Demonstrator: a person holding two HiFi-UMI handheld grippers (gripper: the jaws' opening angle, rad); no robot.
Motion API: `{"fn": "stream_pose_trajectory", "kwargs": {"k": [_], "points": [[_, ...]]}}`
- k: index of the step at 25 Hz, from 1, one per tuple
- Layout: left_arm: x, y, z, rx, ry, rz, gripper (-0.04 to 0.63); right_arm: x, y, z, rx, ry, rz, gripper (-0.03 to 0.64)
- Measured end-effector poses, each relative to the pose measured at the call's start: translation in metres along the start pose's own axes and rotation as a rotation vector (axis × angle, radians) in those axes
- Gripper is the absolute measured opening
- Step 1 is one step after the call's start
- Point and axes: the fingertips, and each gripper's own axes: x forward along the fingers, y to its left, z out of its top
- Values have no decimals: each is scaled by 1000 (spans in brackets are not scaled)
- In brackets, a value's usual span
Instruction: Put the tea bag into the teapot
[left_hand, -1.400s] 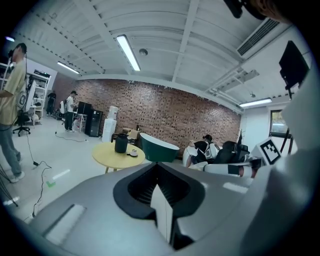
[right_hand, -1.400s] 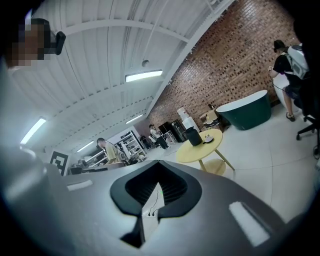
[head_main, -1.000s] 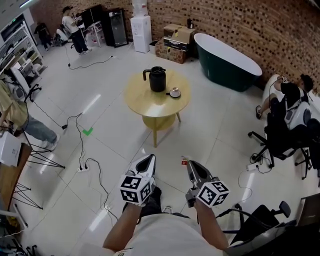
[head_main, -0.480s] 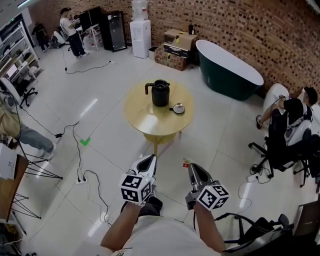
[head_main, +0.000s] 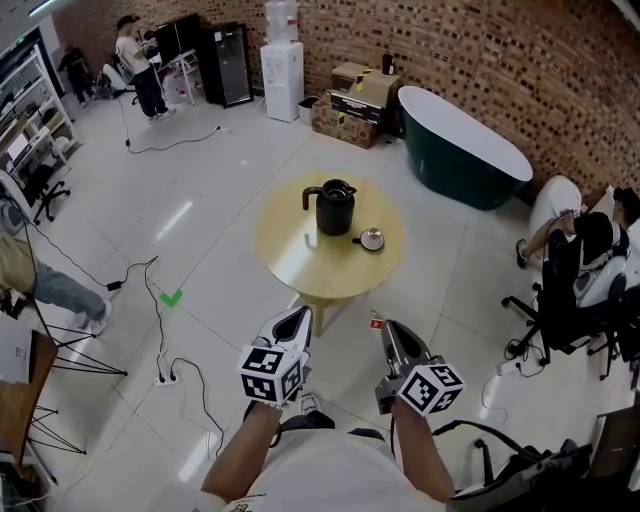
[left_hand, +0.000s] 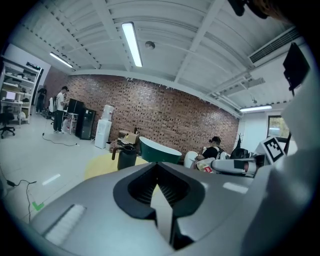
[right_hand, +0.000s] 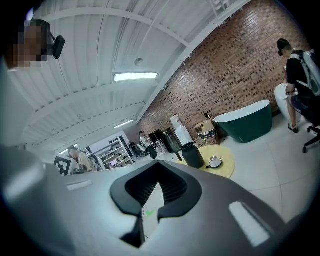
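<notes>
**Tea bag in the jaws, teapot not yet reached**

At the left, loose cables (head_main: 160, 300) trail over the floor beside a green mark (head_main: 172, 298). They lie off my line to the table, so I judge them no trouble.

My left gripper (head_main: 293, 318) hangs low in front of me, jaws pressed together with nothing between them. Ahead of it is the round yellow table (head_main: 295, 255), well apart from both grippers. The black teapot (head_main: 336, 207) stands upright toward the table's far edge, handle to the left. Its lid seems to be on, though it is too small to be sure. A cup on a saucer (head_main: 372, 239) sits just beside it, toward the right edge.

My right gripper (head_main: 381, 326) is clamped on the tea bag (head_main: 375, 322). Its red tag shows at the jaw tips, over bare floor short of the table's near edge.

So the pick-up looks done. What is left is the approach, dealing with the lid if it is on, and dropping the bag in. The cup is the closest thing I could knock.

Farther right, a dark green bathtub (head_main: 465, 150) and a seated person on an office chair (head_main: 560, 300) sit clear of my path.
</notes>
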Motion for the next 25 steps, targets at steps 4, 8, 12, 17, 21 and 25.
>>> {"fn": "stream_pose_trajectory", "kwargs": {"k": [4, 8, 12, 17, 21, 25], "points": [[9, 15, 12, 5, -2, -15, 12, 19, 5, 4, -17, 6, -11, 0], [21, 25, 18, 0, -4, -25, 12, 34, 0, 8, -16, 16, -25, 0], [35, 31, 23, 1, -2, -35, 12, 49, -9, 18, -19, 9, -36, 0], [59, 44, 32, 6, -7, -20, 12, 78, -23, 29, -23, 12, -22, 0], [84, 58, 44, 13, -8, 0, 12, 109, -31, 44, -48, 19, -8, 0], [108, 70, 54, 15, -6, 9, 12, 136, -39, 56, -57, 26, 7, 0]]}}
